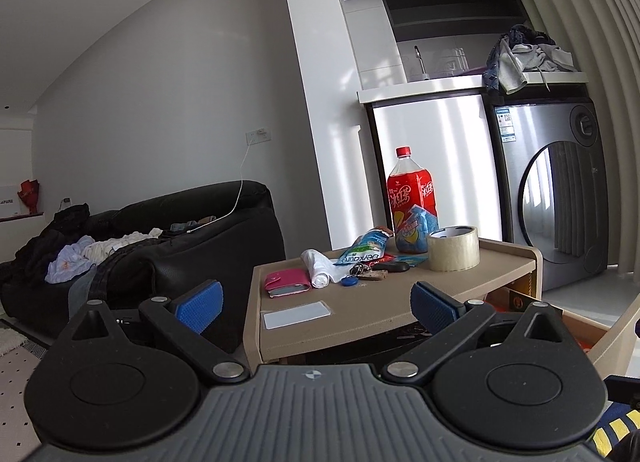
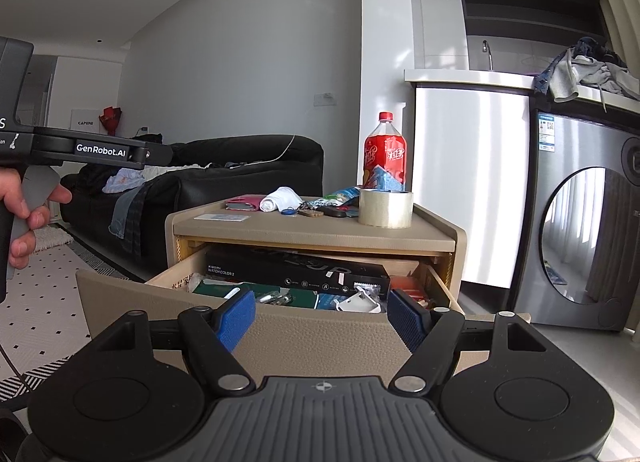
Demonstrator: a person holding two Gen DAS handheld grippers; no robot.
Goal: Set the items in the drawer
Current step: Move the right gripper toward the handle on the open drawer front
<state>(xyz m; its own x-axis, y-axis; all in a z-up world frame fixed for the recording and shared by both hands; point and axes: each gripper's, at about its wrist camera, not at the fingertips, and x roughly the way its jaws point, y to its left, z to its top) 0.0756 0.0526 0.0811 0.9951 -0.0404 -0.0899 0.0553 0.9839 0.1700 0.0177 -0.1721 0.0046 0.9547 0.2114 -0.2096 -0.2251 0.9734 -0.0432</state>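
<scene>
Under nightstand point(image 2: 312, 232), open drawer point(image 2: 320, 332) holds black box point(image 2: 296, 272).

The open beige drawer point(image 2: 280, 326) ran behind the right gripper's black body, its lower front hidden. Its cluttered contents overlapped, small items unreadable. The grey steel washing machine point(image 2: 592, 230) was cut by the right edge.

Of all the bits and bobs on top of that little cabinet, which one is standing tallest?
The red drink bottle with the red cap, upright at the back of the cabinet top. The tape roll in front is squat; the pink wallet lies flat.
</scene>
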